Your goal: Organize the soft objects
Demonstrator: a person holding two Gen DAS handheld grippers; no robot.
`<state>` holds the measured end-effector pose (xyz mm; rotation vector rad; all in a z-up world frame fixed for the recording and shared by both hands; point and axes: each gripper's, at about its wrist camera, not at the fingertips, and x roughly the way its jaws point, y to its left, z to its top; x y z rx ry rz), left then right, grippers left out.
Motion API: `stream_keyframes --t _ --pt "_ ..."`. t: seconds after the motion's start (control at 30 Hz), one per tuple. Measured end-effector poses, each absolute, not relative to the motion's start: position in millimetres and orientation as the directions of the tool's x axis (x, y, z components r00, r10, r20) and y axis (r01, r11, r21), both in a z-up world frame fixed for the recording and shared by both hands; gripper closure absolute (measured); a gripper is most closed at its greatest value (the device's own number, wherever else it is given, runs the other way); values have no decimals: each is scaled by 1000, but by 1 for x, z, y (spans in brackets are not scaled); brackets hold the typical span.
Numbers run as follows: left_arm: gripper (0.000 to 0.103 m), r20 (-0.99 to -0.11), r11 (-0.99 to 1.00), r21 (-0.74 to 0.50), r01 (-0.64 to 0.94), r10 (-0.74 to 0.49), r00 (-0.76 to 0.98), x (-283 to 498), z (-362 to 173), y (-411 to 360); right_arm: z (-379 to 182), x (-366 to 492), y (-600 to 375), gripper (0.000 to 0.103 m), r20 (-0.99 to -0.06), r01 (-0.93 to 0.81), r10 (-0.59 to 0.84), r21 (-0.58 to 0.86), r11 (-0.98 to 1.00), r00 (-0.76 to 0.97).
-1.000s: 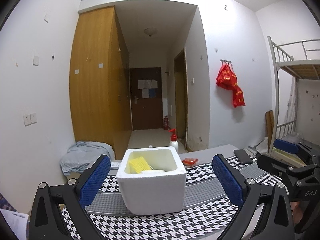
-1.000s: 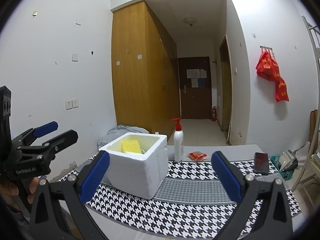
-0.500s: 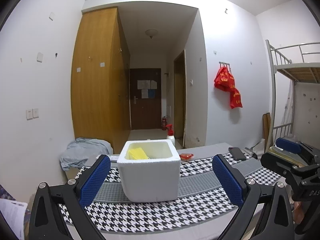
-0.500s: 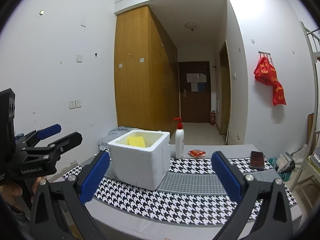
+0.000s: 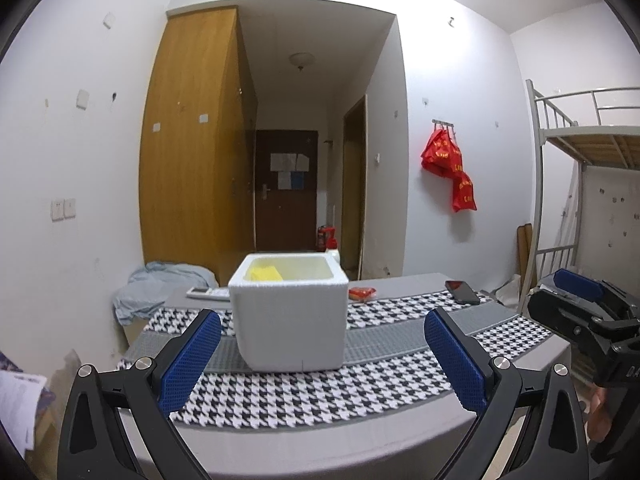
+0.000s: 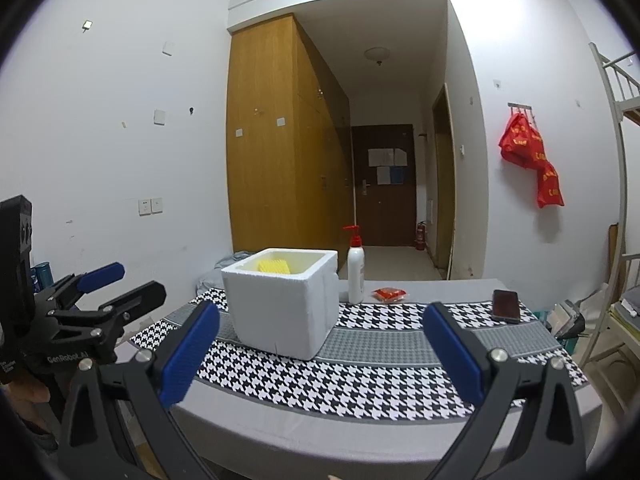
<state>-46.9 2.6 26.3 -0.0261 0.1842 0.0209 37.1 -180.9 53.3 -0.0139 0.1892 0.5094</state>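
A white foam box (image 5: 290, 316) (image 6: 282, 306) stands on the houndstooth cloth (image 5: 320, 392) (image 6: 360, 372) of the table. A yellow sponge-like piece (image 5: 264, 273) (image 6: 274, 266) lies inside it, partly hidden by the rim. My left gripper (image 5: 320, 356) is open and empty, held back from the table's near edge, facing the box. My right gripper (image 6: 320, 350) is open and empty too, to the right of the left one and equally far back. Each gripper shows at the edge of the other's view.
A pump bottle (image 6: 355, 270), a small red packet (image 6: 390, 294) (image 5: 361, 292) and a dark phone (image 6: 505, 306) (image 5: 462, 291) lie behind and right of the box. A remote (image 5: 206, 292) lies at the back left. A metal bunk bed (image 5: 580, 168) stands at the right.
Both grippers have drawn back and lowered from the table, so the box looks smaller and its inside is less visible. Both stay open.
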Motion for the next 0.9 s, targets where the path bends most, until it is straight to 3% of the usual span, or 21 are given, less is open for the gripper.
stream_keyframes --t 0.9 --pt "1 -137 995 -8 -104 102 985 -86 -10 -1 13 -8 -185 0 -158 -478 477 30 878 865"
